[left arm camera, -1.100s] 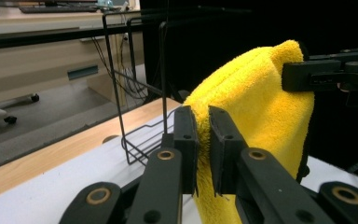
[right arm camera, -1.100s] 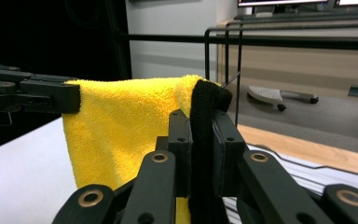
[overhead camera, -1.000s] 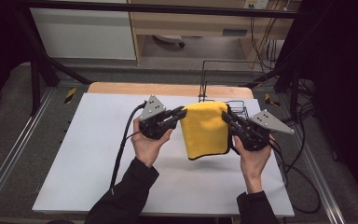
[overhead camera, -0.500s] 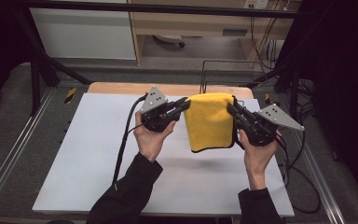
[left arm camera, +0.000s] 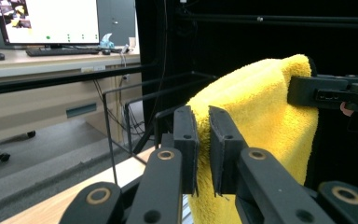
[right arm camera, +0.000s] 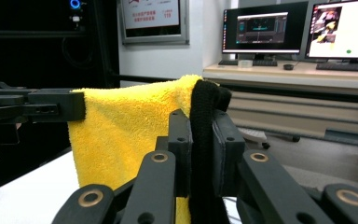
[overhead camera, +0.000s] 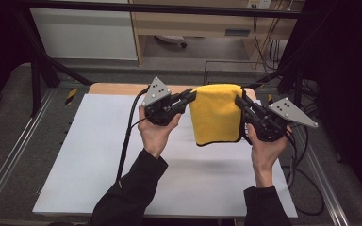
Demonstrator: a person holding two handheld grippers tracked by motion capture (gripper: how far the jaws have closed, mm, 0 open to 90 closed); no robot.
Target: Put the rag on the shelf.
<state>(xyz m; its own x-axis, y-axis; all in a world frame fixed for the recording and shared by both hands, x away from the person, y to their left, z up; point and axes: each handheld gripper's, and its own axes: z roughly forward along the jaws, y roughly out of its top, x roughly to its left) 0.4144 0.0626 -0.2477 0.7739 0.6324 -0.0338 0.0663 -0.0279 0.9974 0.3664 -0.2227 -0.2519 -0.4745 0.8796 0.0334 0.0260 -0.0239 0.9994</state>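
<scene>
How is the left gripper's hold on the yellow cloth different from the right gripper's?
The left gripper pinches the left top corner of the yellow cloth, while the right gripper pinches the right top corner. In its own view, the left gripper's jaws bite plain yellow fabric; the right gripper's jaws clamp the cloth's black edge trim. Both are shut on the cloth, which hangs between them above the table.

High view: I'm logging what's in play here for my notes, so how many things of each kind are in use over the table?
Yellow cloth: 1, hanging clear of the table
Grippers: 2, the left gripper and the right gripper, each clamped on a top corner of the cloth
Hands: 2
White table: 1
Total: 6
</scene>
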